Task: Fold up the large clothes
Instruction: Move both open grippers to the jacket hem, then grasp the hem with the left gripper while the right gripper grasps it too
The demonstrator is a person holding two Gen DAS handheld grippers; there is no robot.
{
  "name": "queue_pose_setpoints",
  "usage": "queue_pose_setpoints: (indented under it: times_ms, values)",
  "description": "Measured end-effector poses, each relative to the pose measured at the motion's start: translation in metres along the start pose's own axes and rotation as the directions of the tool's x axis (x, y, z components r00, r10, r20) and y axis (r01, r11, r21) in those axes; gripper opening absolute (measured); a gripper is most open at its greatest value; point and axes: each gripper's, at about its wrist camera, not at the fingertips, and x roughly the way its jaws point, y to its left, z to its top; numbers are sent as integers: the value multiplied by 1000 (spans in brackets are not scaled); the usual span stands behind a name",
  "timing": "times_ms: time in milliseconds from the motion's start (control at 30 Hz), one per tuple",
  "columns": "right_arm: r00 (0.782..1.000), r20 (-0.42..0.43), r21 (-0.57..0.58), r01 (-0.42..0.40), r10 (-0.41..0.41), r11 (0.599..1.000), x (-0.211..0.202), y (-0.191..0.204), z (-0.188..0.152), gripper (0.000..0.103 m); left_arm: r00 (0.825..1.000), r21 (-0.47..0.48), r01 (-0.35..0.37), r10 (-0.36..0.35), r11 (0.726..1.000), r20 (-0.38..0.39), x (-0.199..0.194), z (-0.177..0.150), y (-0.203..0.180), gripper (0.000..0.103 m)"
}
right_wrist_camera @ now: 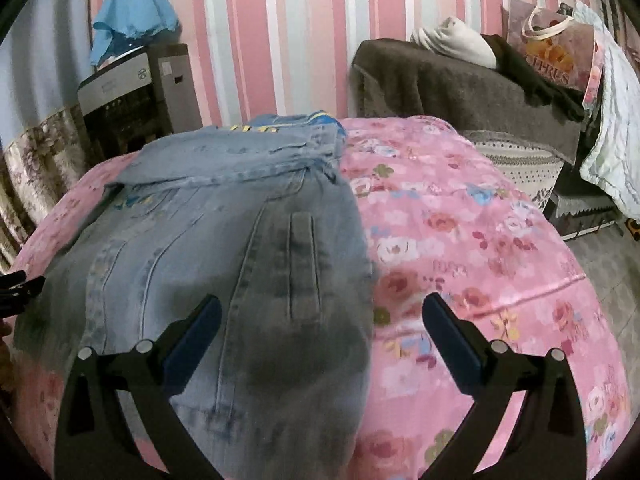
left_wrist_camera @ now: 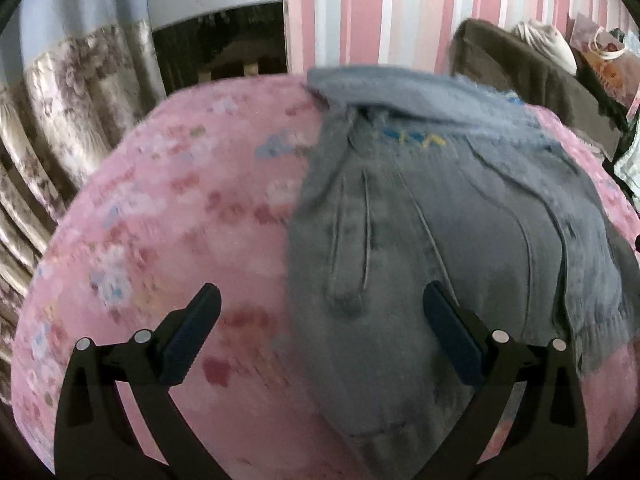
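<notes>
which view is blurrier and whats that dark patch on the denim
Left wrist view: motion-smeared, the pink floral bedspread and blue denim jacket streaked. Right wrist view: sharper; the dark patch on the jacket looks like a shadow between the open right gripper fingers. Both views bulge with fisheye distortion.

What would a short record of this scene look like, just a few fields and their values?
garment: denim jacket, lying flat, partly folded
surface: pink floral bedspread
left gripper: open, over the jacket's left edge, holding nothing
right gripper: open, over the jacket's right edge, holding nothing
background: striped wall, brown blanket, gift bag
</notes>
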Motion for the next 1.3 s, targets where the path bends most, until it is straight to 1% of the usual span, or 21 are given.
queue_pose_setpoints:
  times_ms: [67,133,200,233,267,300,400,433,467,533,600,667,700,733,767,800,900,967,1067,1167,1300]
  values:
    - [999,-22,24,-38,39,999,-1,-3,-6,100,1000,13,-6,6,1000,14,-4,-5,-5,100]
    - [998,-43,53,-43,46,998,1,-8,-10,100,1000,0,8,-8,1000,11,-5,-5,-7,100]
    - [997,-65,62,-30,34,998,4,-11,-15,100,999,-44,47,-47,998,-3,-4,-5,-4,100]
    - [997,-74,64,-23,28,998,4,-12,-17,100,997,-66,81,-81,995,9,-6,-6,-2,100]
    - [997,-78,66,-18,23,998,3,-13,-19,100,994,-67,107,-106,992,17,-9,-7,-3,99]
    - [996,-83,69,-14,20,998,3,-14,-21,100,993,-60,117,-116,991,18,-11,-8,-5,97]
    - [993,-115,68,-3,11,998,8,-15,-26,100,989,7,144,-145,989,10,-10,-12,-19,88]
    - [992,-129,62,0,8,998,11,-14,-28,96,989,28,147,-147,989,-8,-6,-15,-25,84]
    - [990,-141,58,2,6,998,13,-14,-30,84,990,48,138,-138,989,-14,-4,-18,-30,82]
    - [985,-169,61,-17,27,998,18,-15,-32,69,991,76,136,-135,988,-11,-6,-18,-35,79]
    - [984,-174,48,-20,28,999,18,-13,-32,67,989,79,149,-148,986,-22,-5,-17,-37,76]
    - [982,-180,45,-43,50,998,17,-10,-32,54,987,78,158,-156,984,-36,-2,-17,-37,71]
    - [981,-184,43,-58,65,997,17,-8,-32,50,987,77,161,-158,984,-37,-2,-16,-37,70]
    - [980,-184,37,-63,69,997,16,-6,-32,40,986,76,166,-164,983,-35,-3,-16,-36,65]
    - [981,-182,25,-57,60,998,16,-4,-32,37,985,75,172,-170,982,-34,-3,-16,-36,61]
    - [982,-180,15,-53,55,998,16,-3,-32,36,984,76,175,-173,982,-35,-3,-16,-36,60]
    - [986,-158,1,-58,57,998,14,-1,-30,26,985,99,172,-170,980,-29,-4,-18,-40,52]
    - [989,-136,-4,-65,64,998,11,-1,-28,21,981,110,193,-191,975,-22,-7,-16,-41,34]
    - [992,-99,-21,-82,79,996,6,4,-19,18,977,121,213,-213,969,-16,-13,-7,-43,20]
    - [994,-62,-40,-95,93,995,2,8,1,17,971,132,238,-239,962,-5,-20,10,-44,17]
    - [996,14,-69,-92,93,993,-2,11,36,17,964,159,251,-261,955,48,-32,40,-42,16]
